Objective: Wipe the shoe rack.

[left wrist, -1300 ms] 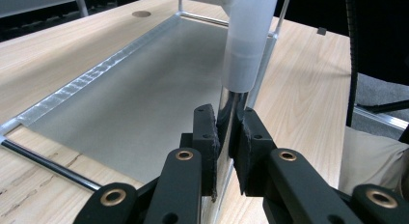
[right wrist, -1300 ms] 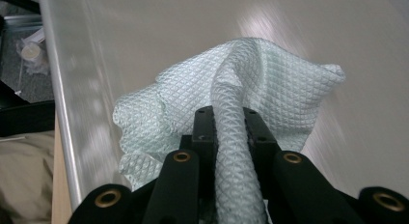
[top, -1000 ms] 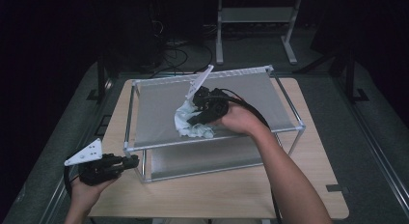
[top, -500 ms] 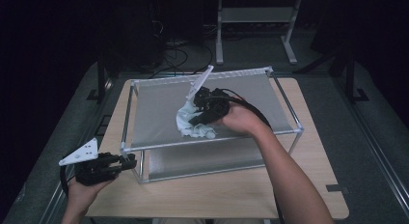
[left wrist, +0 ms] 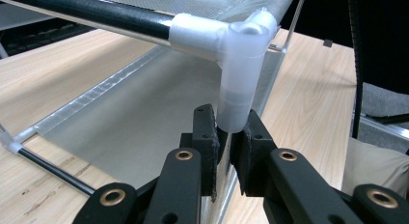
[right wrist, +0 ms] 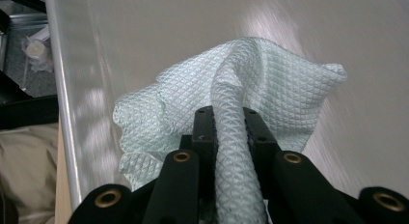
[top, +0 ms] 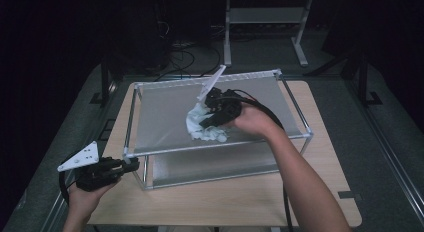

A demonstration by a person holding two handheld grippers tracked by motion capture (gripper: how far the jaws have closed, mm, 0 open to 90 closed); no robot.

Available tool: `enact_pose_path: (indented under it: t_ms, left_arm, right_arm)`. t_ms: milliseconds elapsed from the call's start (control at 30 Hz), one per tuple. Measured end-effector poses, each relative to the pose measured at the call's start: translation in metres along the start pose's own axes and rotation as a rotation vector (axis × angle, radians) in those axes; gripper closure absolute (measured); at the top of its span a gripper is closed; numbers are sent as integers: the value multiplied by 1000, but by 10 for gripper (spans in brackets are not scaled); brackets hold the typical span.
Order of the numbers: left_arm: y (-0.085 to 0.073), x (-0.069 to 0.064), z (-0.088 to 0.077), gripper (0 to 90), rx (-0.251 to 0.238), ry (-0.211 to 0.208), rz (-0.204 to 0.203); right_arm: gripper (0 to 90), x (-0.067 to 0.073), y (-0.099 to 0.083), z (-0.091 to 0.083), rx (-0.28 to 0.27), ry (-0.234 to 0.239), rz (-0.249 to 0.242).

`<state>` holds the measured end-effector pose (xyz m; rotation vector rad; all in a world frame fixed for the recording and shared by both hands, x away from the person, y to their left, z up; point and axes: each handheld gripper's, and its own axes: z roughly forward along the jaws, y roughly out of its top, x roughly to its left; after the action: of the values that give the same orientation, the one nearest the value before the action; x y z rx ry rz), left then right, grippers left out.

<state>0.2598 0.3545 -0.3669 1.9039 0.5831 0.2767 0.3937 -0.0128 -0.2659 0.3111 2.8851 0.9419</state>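
Observation:
A metal-framed rack with two grey fabric shelves stands on the wooden table. My right gripper rests on the top shelf, shut on a pale quilted cloth. In the right gripper view the cloth bunches up between the jaws of my right gripper. My left gripper sits at the rack's front left corner. In the left gripper view the jaws of this gripper have just been closing, and the pads press on the post under the white corner joint.
The lower shelf lies just above the tabletop. A second metal stand is on the floor behind the table, among cables. The room around the table is dark.
The right gripper and the cloth have slid slightly to the right on the top shelf. The left hand stays at the rack's corner.

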Motion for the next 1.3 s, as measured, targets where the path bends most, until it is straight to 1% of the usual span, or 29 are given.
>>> enact_pose_path:
  t_ms: [33, 133, 167, 200, 233, 300, 367, 400, 467, 567, 600, 633, 667, 733, 800, 900, 933, 967, 1033, 1067, 1100, 1133, 1167, 1200, 1300]
  left_arm:
    - [0, 0, 1, 799, 1, -4, 4]
    - [1, -1, 1, 799, 4, -4, 7]
    - [0, 0, 1, 799, 0, -7, 2]
    - [0, 0, 1, 799, 0, -5, 4]
    - [0, 0, 1, 799, 2, -3, 4]
    - [0, 0, 1, 799, 3, -4, 4]
    - [1, 0, 1, 800, 5, -6, 6]
    - [1, 0, 1, 800, 5, -6, 6]
    - [0, 0, 1, 800, 4, -3, 8]
    - [1, -1, 1, 801, 7, 1, 12]
    - [1, -1, 1, 802, 7, 1, 12]
    - [1, -2, 1, 803, 13, 10, 17]
    - [2, -2, 1, 804, 15, 12, 21]
    - [2, -2, 0, 803, 14, 9, 14]
    - [2, -2, 1, 804, 16, 15, 17]
    - [3, -2, 1, 804, 22, 11, 19]
    - [3, -2, 1, 804, 22, 11, 19]
    - [4, -1, 0, 804, 32, 5, 23]
    - [5, -1, 1, 804, 42, 8, 27]
    - [5, -1, 1, 803, 42, 8, 27]
    - [6, -1, 0, 802, 49, 7, 25]
    - [6, -1, 0, 800, 49, 7, 25]
    - [7, -2, 0, 802, 63, 15, 32]
    - [8, -2, -1, 803, 69, 19, 36]
    - [8, -2, -3, 796, 90, 11, 33]
  right_arm:
    - [782, -1, -4, -3, -5, -1, 15]
    - [783, 2, -5, -3, -2, -11, 10]
    - [782, 6, 2, 2, -22, 16, 1]
    - [782, 9, 6, 5, -20, 26, -15]
    - [782, 12, 10, 8, -17, 29, -30]
    - [781, 12, 12, 8, -16, 35, -38]
    - [781, 9, 6, 3, -4, 35, -40]
    - [781, 6, 0, -1, -3, 32, -29]
    - [781, 0, -16, -12, 2, 10, 3]
    - [781, -4, -35, -26, -7, -12, 51]
    - [781, -4, -35, -26, -7, -12, 51]
    - [781, -1, -38, -28, -15, -22, 40]
    - [781, 2, -37, -27, -13, -26, 35]
    - [781, 7, -37, -27, -17, -16, 19]
    - [781, 5, -43, -32, -16, -6, 28]
    - [781, 2, -53, -40, -14, -20, 56]
    - [781, 2, -53, -40, -14, -20, 56]
    - [781, 5, -49, -38, 0, -32, 35]
    - [781, 6, -43, -34, 0, -26, 22]
    - [781, 6, -43, -34, 0, -26, 22]
    - [781, 7, -34, -27, 3, -23, 9]
    - [781, 7, -34, -27, 3, -23, 9]
    - [781, 10, -26, -22, 1, -17, -9]
    - [781, 10, -24, -20, 2, -15, -17]
    - [781, 8, -27, -21, -1, -9, -6]
